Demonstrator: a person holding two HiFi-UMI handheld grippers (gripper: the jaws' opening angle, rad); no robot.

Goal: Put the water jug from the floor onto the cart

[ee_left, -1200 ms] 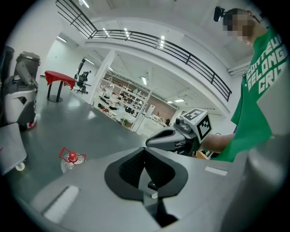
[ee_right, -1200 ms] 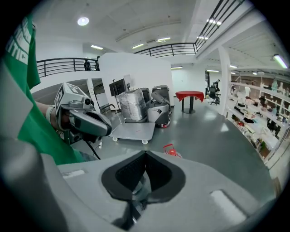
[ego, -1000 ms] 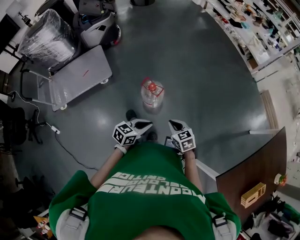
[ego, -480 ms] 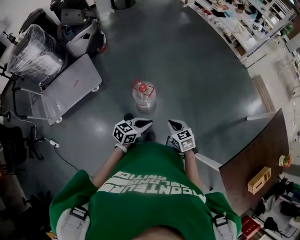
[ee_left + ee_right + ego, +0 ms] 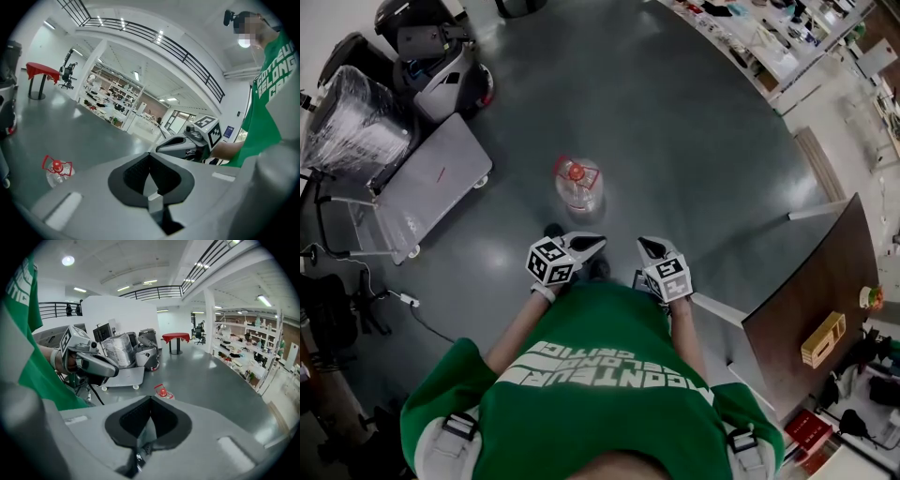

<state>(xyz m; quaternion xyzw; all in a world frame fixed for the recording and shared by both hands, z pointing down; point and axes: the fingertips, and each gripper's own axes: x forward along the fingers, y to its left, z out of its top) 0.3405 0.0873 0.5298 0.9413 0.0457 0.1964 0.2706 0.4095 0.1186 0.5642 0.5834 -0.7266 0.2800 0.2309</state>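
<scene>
Jug [image 5: 577, 184] leftward now, fwd of L gripper [image 5: 592, 243]

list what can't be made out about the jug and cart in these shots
Water jug: the head view looks down on its red cap, so how full it is cannot be told.
Jug's base: right gripper view, cut off by the right gripper's own body.
Cart: right gripper view, left part hidden behind the left gripper.
Shelf goods: all views, too small.
</scene>
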